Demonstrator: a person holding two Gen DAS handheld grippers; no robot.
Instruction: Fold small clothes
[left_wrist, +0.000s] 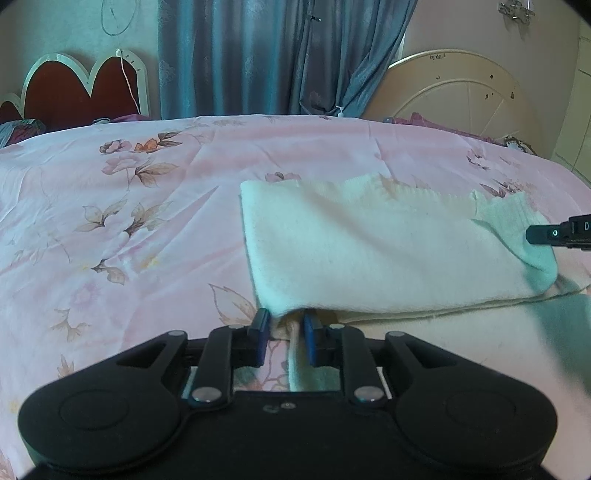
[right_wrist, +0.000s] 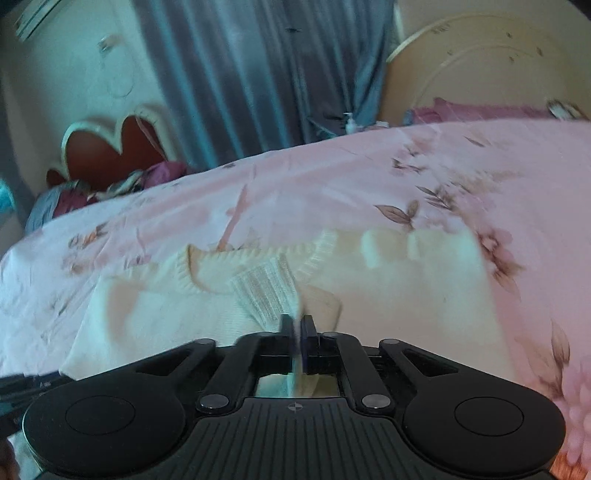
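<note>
So there's a small cream knitted sweater (left_wrist: 388, 251) lying on a pink bedsheet with a brown-and-peach floral print (left_wrist: 129, 229), sitting right of centre in the left wrist view. It has one layer doubled over another, with the folded edge running along the near side.

The left black two-finger gripper with blue pads (left_wrist: 286, 334) is down at the near left corner of that fold. Its jaws are only partly closed, with a visible gap between the pads, and a bit of the cream fabric hangs down through that gap. Can't honestly tell if it's properly pinched or just draped between them.

The right black two-finger gripper (right_wrist: 296, 326) is a different story: jaws squeezed nearly together on the sweater's ribbed cuff (right_wrist: 266, 291), with a thin strip of knit running down between the pads. The right wrist view is pretty motion-blurred, but you can make out the ribbed neckline (right_wrist: 207, 273) just left of the cuff. In the left wrist view the tip of that gripper pokes in from the right edge, at the sweater's far right end.

Background stuff: grey-blue curtains (left_wrist: 258, 55), a red scalloped headboard with white trim (left_wrist: 77, 88) on the left, and a cream round-topped headboard (left_wrist: 461, 92) on the right
</note>
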